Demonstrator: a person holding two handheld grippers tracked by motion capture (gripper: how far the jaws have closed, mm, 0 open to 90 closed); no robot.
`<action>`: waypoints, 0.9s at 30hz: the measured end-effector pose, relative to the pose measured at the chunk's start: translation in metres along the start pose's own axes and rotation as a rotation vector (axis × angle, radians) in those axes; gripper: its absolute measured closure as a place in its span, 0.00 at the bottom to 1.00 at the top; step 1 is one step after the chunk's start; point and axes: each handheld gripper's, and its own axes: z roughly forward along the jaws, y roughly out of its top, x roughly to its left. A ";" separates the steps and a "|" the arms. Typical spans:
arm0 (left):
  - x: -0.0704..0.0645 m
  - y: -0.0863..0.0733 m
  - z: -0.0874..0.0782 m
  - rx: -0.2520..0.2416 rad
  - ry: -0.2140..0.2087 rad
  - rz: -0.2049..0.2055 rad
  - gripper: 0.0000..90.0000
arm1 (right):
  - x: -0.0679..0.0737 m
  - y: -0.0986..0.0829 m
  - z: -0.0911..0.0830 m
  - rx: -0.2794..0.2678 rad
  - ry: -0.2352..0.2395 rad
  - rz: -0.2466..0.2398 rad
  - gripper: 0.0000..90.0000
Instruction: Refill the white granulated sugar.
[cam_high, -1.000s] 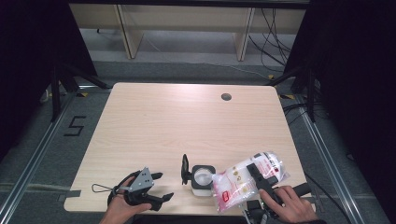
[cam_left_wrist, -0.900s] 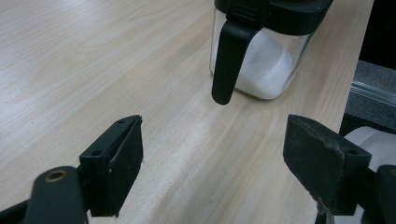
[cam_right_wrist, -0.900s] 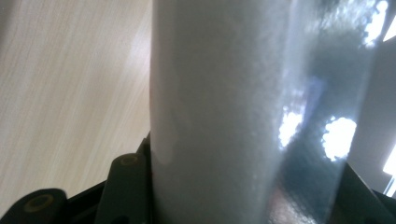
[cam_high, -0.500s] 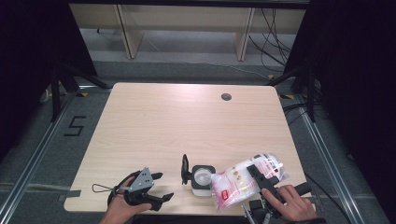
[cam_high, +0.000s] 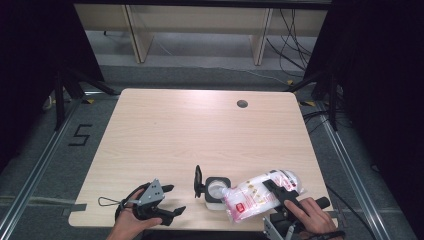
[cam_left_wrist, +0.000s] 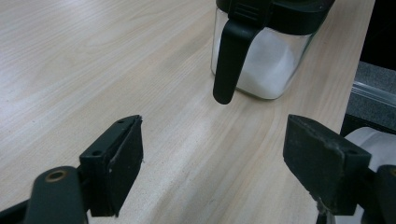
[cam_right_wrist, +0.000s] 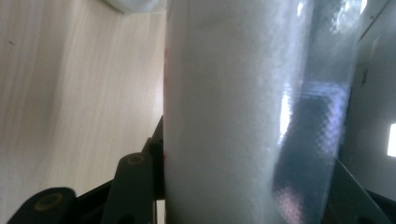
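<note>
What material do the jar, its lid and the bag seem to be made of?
Jar: clear glass or hard plastic, glossy; the white powder shows through its wall.
Lid: matte black, probably plastic, flipped open.
Bag: thin clear plastic film, shiny and creased, printed in red, holding white grains. The right gripper clamps it.

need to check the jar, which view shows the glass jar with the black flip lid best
The left gripper view: the jar stands close ahead of the open jaws, white powder and hanging black lid visible. The high view shows it small, beside the bag. The right gripper view shows the bag up close.
</note>
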 end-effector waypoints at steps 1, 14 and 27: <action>0.000 0.001 -0.001 0.011 0.009 0.017 0.22 | 0.001 -0.001 0.001 -0.009 -0.001 0.009 0.62; 0.000 0.000 -0.001 0.009 0.002 -0.001 0.22 | 0.009 -0.017 0.009 -0.086 0.036 0.184 0.63; 0.000 0.001 -0.001 0.017 0.006 0.008 0.22 | 0.012 -0.031 0.015 -0.175 0.065 0.351 0.64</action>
